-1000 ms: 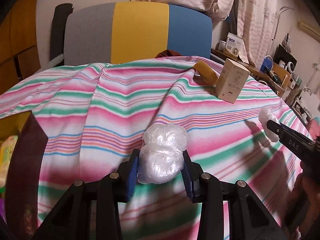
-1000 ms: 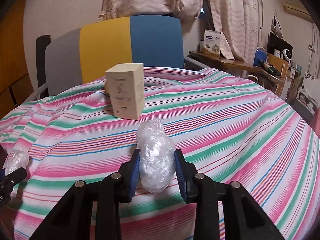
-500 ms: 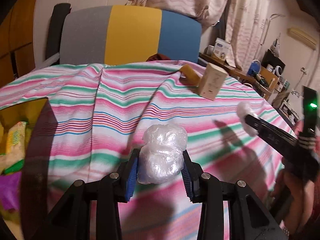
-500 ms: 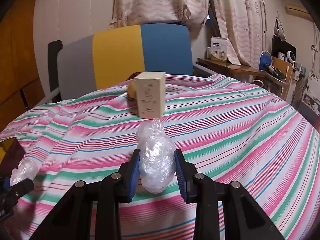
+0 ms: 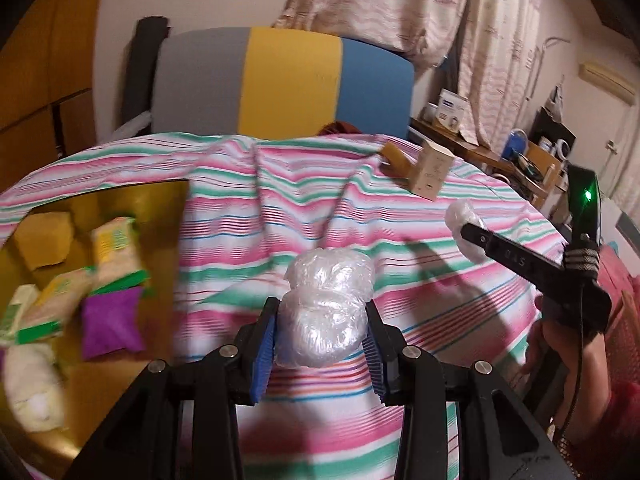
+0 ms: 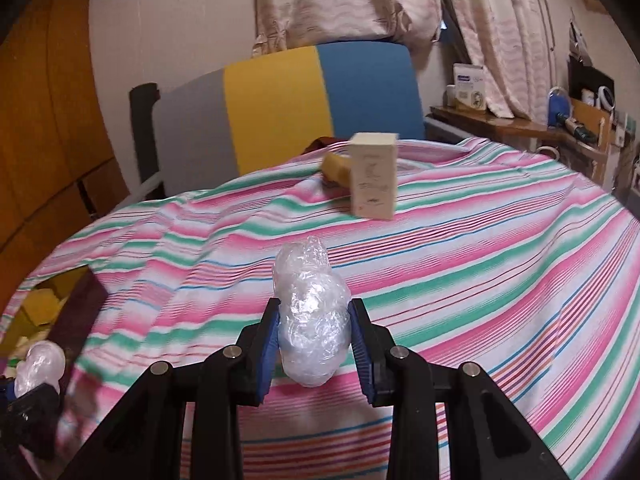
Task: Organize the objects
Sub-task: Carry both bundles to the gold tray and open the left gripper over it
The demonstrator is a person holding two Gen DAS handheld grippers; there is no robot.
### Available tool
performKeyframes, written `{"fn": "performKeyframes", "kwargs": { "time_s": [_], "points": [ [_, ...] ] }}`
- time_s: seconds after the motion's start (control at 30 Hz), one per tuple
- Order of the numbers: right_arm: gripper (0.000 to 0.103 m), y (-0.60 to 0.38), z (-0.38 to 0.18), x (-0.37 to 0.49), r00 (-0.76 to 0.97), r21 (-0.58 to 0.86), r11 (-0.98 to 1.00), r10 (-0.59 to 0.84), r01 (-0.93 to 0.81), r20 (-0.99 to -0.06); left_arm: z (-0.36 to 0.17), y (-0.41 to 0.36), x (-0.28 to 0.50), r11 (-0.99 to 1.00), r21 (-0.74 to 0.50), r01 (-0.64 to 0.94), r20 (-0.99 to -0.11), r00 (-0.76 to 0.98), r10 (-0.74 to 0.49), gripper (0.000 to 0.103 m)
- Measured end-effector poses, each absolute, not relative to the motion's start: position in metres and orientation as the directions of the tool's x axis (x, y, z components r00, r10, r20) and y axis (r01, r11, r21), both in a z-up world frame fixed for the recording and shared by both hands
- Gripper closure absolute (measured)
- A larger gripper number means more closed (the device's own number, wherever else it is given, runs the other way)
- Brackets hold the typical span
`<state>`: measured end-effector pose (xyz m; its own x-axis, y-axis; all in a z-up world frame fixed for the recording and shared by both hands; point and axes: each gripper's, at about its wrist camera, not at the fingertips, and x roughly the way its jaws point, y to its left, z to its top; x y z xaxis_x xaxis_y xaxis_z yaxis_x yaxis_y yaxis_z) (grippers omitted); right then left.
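Plastic-wrapped bundles (image 5: 326, 312) (image 6: 310, 320) sit clamped in your left gripper (image 5: 320, 344) and right gripper (image 6: 312, 344); next, carry them to the yellow bin (image 5: 132, 208).

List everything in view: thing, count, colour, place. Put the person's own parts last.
Plastic wads: two, clear-white, one in each gripper.
Carton: one, cream, upright on the far part of the cloth.
Yellow object: one, lying behind the carton; what it is cannot be told.
Cloth: one, pink, green and white stripes, over the table.
Bin: one, yellow, at the cloth's left edge, holding packets.
Packets: several, yellow-green, one purple, inside the bin.
Chair: one, grey, yellow, blue, behind the table.
Curtains: pale patterned, back wall.
Shelf: wooden, cluttered, far right.
Left gripper: black, blue pads, shut on a wad.
Right gripper: same, shut on the other wad.
Hand: one, holding the right gripper.
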<state>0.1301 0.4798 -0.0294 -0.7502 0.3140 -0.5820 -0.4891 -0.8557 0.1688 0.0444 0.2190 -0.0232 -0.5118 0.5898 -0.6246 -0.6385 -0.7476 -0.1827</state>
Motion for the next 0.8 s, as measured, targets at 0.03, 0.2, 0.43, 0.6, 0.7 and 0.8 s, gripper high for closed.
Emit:
{"fn": "performKeyframes", "kwargs": {
  "time_s": [0.03, 0.2, 0.43, 0.6, 0.7, 0.8],
  "points": [
    [0.07, 0.474, -0.03, 0.129, -0.756, 0.179, -0.859, 0.3, -0.48, -0.582, -0.021, 0.21, 0.044, -0.754, -0.188, -0.629, -0.62, -0.519, 0.588, 0.063],
    [0.07, 0.445, -0.029, 0.124, -0.784, 0.242, -0.87, 0.228, -0.431, -0.578, -0.014, 0.171, 0.035, -0.795, -0.215, -0.567, -0.606, -0.561, 0.564, 0.063],
    [0.07, 0.4, -0.011, 0.113, -0.829, 0.291, -0.899, 0.125, -0.327, -0.545, -0.013, 0.111, 0.021, -0.852, -0.263, -0.453, -0.601, -0.614, 0.512, 0.063],
    [0.07, 0.371, 0.002, 0.108, -0.852, 0.318, -0.912, 0.061, -0.259, -0.52, -0.014, 0.064, 0.015, -0.892, -0.267, -0.365, -0.601, -0.66, 0.45, 0.063],
    [0.07, 0.356, 0.008, 0.104, -0.861, 0.345, -0.913, 0.015, -0.219, -0.508, -0.017, 0.039, 0.011, -0.915, -0.259, -0.31, -0.607, -0.684, 0.404, 0.063],
    [0.07, 0.338, 0.013, 0.101, -0.865, 0.355, -0.918, -0.029, -0.174, -0.5, -0.024, 0.02, 0.006, -0.931, -0.263, -0.255, -0.623, -0.692, 0.366, 0.063]
  ]
}}
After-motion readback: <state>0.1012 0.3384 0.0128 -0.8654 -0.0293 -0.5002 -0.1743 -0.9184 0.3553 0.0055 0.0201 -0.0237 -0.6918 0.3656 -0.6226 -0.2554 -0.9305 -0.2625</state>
